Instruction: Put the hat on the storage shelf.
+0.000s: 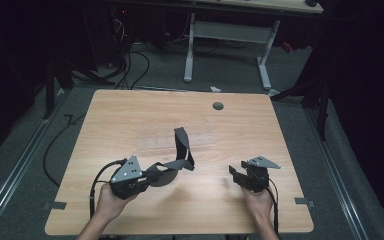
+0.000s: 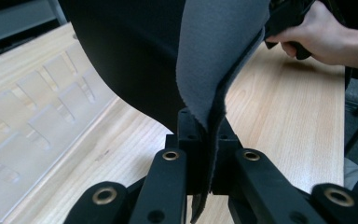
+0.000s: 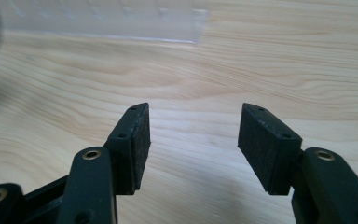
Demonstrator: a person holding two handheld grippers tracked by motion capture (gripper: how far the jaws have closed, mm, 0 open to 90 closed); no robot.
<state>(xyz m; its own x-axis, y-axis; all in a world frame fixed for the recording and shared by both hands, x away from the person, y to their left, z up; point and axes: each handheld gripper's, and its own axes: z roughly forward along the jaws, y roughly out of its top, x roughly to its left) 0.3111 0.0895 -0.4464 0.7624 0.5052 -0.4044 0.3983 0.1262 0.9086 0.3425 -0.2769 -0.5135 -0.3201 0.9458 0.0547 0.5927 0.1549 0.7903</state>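
High view, left gripper [image 1: 152, 176] clamping grey cloth [image 1: 177, 160], right gripper [image 1: 236, 174] agape

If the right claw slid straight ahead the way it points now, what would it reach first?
Bare wooden table first. Beyond it, the edge of the clear plastic tray lies ahead and slightly left of the open right claw, so it would probably meet that, though depth is hard to judge.

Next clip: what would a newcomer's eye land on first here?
The dark grey felt piece, lifted off the table's middle and curling upward, pinched by its edge in the left gripper. Then the right gripper at the near right, jaws apart, nothing between them. A clear plastic tray lies faintly behind the felt.
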